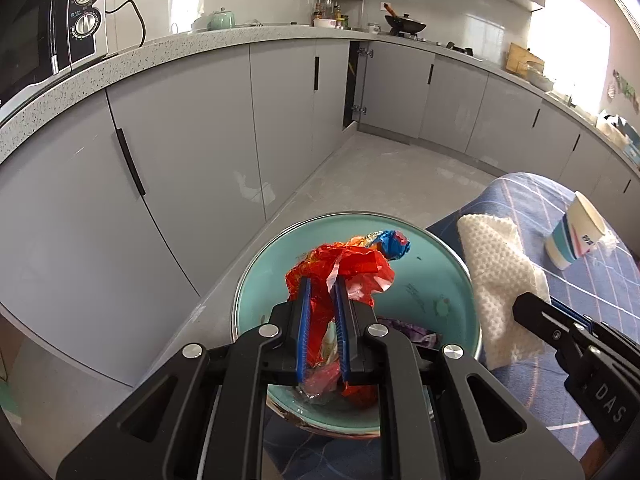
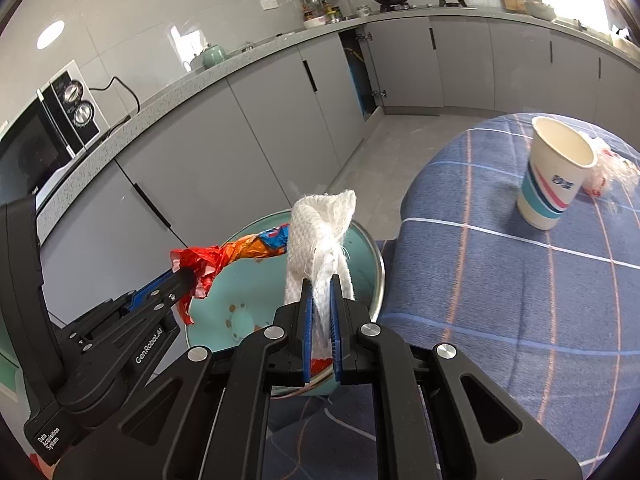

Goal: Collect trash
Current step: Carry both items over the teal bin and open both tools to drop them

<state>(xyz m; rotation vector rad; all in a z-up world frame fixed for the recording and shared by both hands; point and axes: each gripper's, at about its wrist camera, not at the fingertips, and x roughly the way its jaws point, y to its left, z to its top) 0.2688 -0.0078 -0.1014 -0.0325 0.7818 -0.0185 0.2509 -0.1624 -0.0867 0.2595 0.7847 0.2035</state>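
Observation:
My left gripper point(image 1: 322, 288) is shut on a crumpled red and blue snack wrapper point(image 1: 348, 264) and holds it over a teal trash bin point(image 1: 436, 280). In the right wrist view the left gripper point(image 2: 186, 276) holds the wrapper point(image 2: 244, 250) over the bin point(image 2: 248, 292). My right gripper point(image 2: 320, 284) is shut on a white textured paper towel point(image 2: 320, 224), held at the bin's right rim. The towel point(image 1: 496, 268) and the right gripper point(image 1: 528, 304) show at the right of the left wrist view. Some trash lies in the bin point(image 1: 404, 328).
A paper cup point(image 2: 554, 172) stands on the blue plaid tablecloth point(image 2: 500, 280), with a crumpled plastic bag point(image 2: 610, 170) behind it. Grey cabinets point(image 1: 180, 152) and a countertop with a microwave point(image 1: 52, 32) run along the left; one cabinet door point(image 1: 354, 84) stands ajar.

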